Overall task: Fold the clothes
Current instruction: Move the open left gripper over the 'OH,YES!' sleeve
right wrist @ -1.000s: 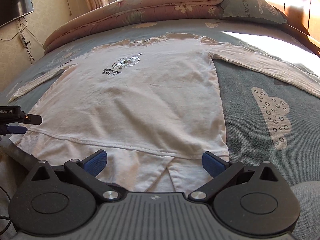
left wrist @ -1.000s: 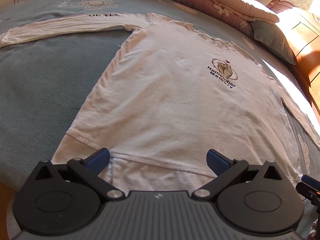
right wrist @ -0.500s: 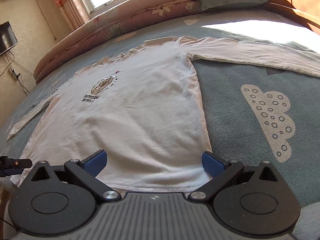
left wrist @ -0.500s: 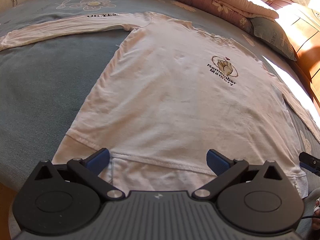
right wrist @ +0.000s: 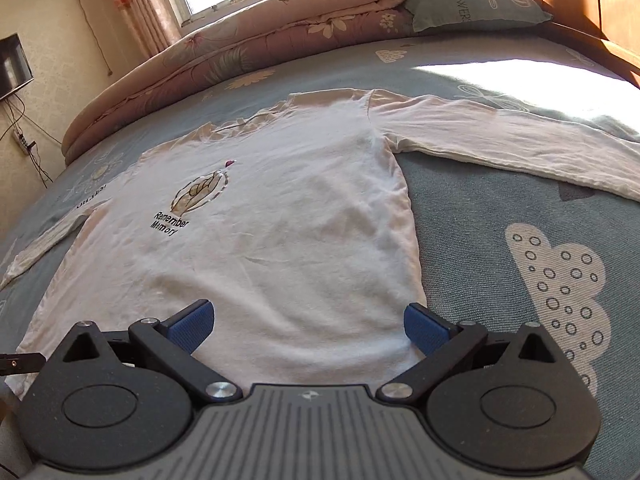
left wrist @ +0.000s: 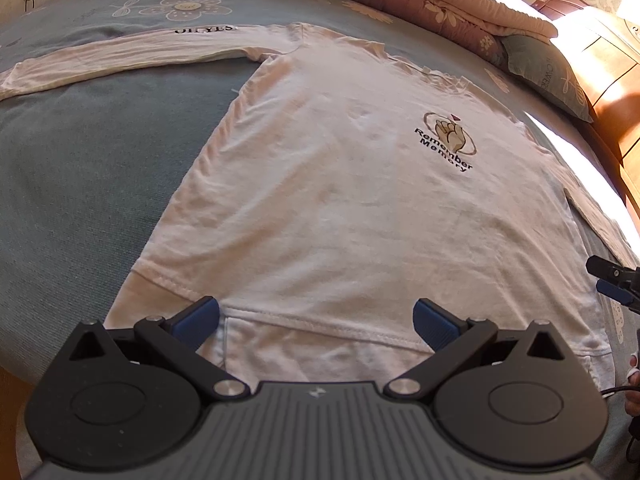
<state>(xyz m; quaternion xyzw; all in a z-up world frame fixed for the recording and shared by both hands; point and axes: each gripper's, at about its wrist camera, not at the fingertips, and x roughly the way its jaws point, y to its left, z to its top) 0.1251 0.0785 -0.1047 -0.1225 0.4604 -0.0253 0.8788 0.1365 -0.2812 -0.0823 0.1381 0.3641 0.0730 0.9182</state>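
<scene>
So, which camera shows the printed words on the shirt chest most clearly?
The left wrist view: the chest print reads "Remember Memory" sharply. In the right wrist view the same print is readable but more slanted.

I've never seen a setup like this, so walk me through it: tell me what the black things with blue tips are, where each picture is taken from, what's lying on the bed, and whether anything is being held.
There is no robot here. A person holds a two-finger gripper in each hand, and each gripper carries a wide-angle camera looking forward along its fingers. One picture looks over the left gripper, the other over the right gripper. The blue tips are the finger pads.

On the blue-grey bedspread lies a white long-sleeved shirt, spread flat and front up, sleeves stretched out to the sides, with a "Remember Memory" print on the chest. A rolled quilt and a pillow sit at the far end.

Both grippers are open over the shirt's bottom hem. Nothing is held.
</scene>
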